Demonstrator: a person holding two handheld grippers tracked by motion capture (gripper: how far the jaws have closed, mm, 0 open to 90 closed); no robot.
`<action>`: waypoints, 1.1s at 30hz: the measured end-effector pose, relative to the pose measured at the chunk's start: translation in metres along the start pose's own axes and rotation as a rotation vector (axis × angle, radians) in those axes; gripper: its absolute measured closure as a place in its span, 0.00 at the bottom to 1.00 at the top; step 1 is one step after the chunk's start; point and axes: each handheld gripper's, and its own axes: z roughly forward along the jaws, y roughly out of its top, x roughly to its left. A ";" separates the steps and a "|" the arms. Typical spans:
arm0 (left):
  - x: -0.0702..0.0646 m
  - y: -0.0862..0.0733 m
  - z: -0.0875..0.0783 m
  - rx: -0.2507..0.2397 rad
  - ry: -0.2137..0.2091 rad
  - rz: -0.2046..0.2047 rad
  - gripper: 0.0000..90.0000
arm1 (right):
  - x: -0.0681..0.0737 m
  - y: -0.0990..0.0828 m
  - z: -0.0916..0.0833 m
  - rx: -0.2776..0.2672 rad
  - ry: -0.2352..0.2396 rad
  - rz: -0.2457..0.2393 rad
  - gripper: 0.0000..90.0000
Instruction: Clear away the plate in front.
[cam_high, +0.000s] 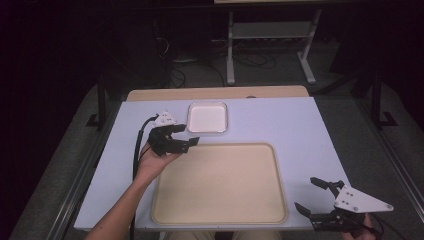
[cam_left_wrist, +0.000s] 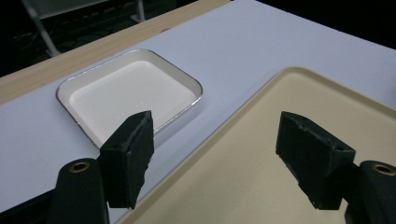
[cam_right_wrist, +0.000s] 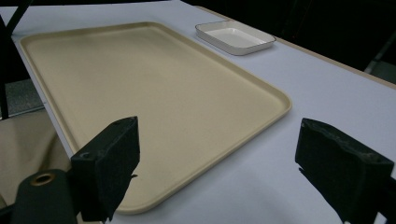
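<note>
A large beige tray (cam_high: 220, 185) lies empty at the front middle of the white table (cam_high: 280, 125). Behind it sits a small white enamel dish (cam_high: 207, 117), also empty. My left gripper (cam_high: 186, 136) hovers at the beige tray's far left corner, just in front of the dish, jaws open with nothing between them. In the left gripper view the dish (cam_left_wrist: 130, 91) and the beige tray (cam_left_wrist: 261, 158) lie under the open gripper (cam_left_wrist: 219, 158). My right gripper (cam_high: 310, 195) is open off the tray's front right corner. Its own view shows the open gripper (cam_right_wrist: 224, 163), the beige tray (cam_right_wrist: 154, 84) and the dish (cam_right_wrist: 235, 37).
A wooden strip (cam_high: 215, 93) runs along the table's far edge. Beyond it stand the legs of a white shelf frame (cam_high: 270, 45) and cables on a dark floor. Bare table surface stretches right of the tray and dish.
</note>
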 end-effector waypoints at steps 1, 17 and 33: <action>0.001 0.001 0.000 0.002 0.004 -0.001 0.30 | 0.000 0.000 0.000 0.000 0.000 -0.001 0.14; 0.034 0.013 0.011 -0.002 -0.035 -0.105 0.31 | 0.000 -0.001 0.000 0.004 -0.004 0.004 0.14; 0.056 0.039 0.028 0.026 0.017 -0.137 0.32 | -0.001 -0.001 -0.001 0.006 -0.010 0.007 0.14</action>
